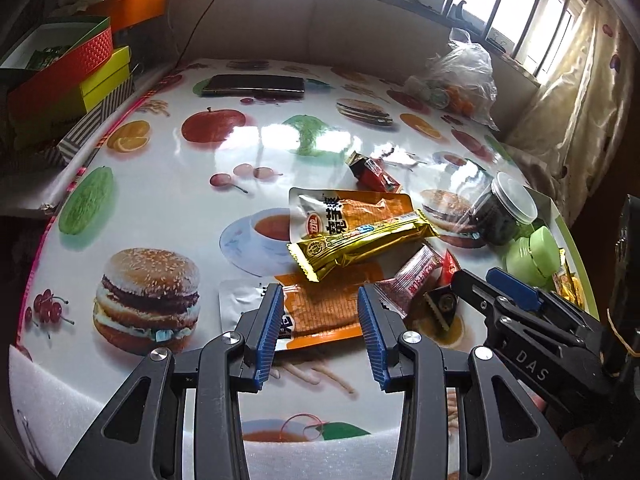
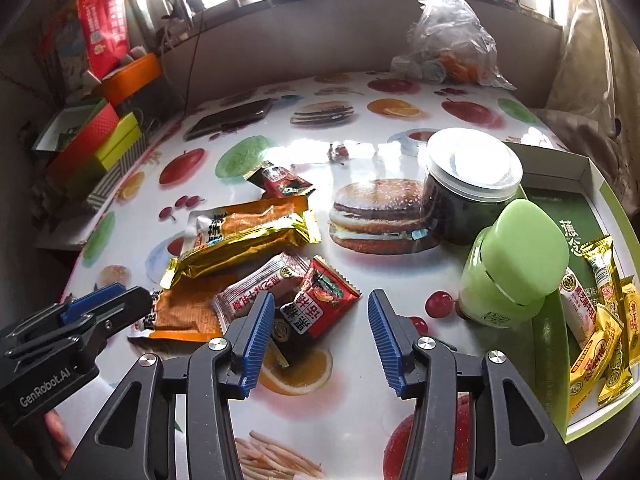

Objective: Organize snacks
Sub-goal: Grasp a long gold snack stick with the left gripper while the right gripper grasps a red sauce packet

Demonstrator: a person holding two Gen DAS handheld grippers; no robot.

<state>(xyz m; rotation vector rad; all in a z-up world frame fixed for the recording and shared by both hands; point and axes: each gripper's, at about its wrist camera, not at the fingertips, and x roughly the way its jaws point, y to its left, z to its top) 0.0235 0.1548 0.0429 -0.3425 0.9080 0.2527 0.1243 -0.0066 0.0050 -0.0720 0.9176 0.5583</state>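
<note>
Snack packets, loose lot, mid-table on the food-print tablecloth (image 1: 168, 216): gold bar wrapper (image 1: 360, 242) lying across an orange pouch (image 1: 352, 210); a second orange pouch (image 1: 324, 308) nearest; red sachets (image 2: 324, 300) beside. Likely light, crinkly, slippery film; best pinched at a crimped end or flat edge. Open tray (image 2: 560, 172) at right holds yellow packets (image 2: 596, 344). Left gripper (image 1: 320, 304): jaws moderately apart above the near pouch, holding nothing. Right gripper (image 2: 320, 312): jaws apart, empty, over the red sachets.

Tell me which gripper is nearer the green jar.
Right. The right gripper hangs open just left of the green jar; the left gripper sits farther left, over the orange packets.
</note>
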